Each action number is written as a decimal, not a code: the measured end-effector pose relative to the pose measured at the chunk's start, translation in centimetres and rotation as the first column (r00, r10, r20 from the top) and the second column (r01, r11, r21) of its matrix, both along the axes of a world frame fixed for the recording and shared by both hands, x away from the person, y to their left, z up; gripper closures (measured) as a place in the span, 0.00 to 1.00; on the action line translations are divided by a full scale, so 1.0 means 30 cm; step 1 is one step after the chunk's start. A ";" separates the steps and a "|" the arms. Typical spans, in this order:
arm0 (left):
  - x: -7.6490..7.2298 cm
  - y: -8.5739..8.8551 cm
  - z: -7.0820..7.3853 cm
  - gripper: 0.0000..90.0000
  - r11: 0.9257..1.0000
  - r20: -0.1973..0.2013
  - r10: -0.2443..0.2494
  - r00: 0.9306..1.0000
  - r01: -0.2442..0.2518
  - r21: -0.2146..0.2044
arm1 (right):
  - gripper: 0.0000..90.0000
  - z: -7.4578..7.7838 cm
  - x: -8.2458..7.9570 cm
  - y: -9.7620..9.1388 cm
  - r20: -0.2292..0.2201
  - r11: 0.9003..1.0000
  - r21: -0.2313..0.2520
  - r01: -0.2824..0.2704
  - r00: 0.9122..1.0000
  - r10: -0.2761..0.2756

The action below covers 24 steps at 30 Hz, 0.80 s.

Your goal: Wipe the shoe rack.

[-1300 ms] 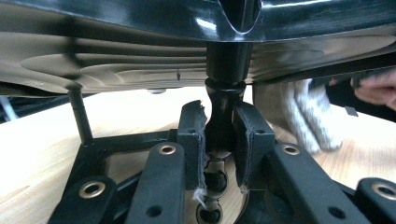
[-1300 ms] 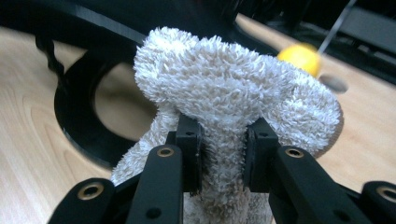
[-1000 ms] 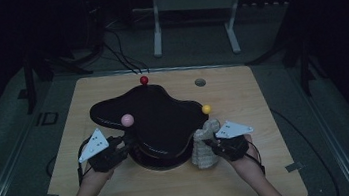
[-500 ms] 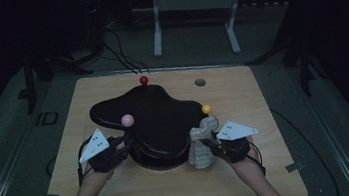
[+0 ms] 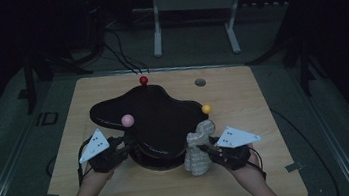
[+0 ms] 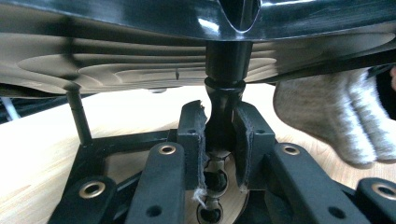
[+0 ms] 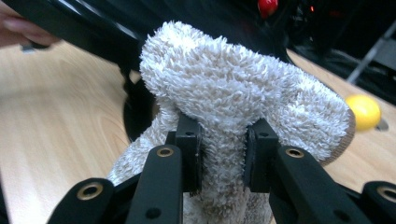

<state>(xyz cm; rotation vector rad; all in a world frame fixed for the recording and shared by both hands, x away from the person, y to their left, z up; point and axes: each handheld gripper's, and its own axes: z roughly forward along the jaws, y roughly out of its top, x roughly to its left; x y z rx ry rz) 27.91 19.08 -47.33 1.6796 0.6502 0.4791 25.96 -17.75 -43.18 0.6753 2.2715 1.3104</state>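
Note:
A black stand with a wavy glossy top sits mid-table and carries a red ball, a pink ball and a yellow ball on its pegs. My left gripper reaches under the top from the left. In the left gripper view it is shut on the stand's round black post. A fluffy grey-white sock hangs at the stand's near right side. My right gripper is shut on the sock, whose pile bulges above the jaws.
The wooden table has bare room to the right and along the near edge. A small grey disc lies at the back. The stand's round base and a thin side rod sit under the top. Dark floor, cables and a metal frame lie beyond.
My right gripper has shifted a little up and toward the near right with the sock in it. The left gripper and the stand have kept still.

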 end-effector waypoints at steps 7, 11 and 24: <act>-0.001 0.000 -0.001 0.82 1.000 0.003 0.001 1.000 -0.001 0.000 | 0.80 -0.043 -0.010 0.036 -0.024 0.998 -0.062 -0.014 1.000 0.012; -0.002 -0.001 -0.002 0.82 1.000 0.002 0.003 1.000 -0.003 -0.002 | 0.80 0.021 -0.048 0.022 0.021 0.999 -0.010 -0.036 0.999 0.037; -0.001 0.001 -0.001 0.82 1.000 0.003 -0.001 1.000 0.001 0.002 | 0.80 0.111 -0.156 0.069 0.100 0.988 0.033 -0.152 0.984 0.148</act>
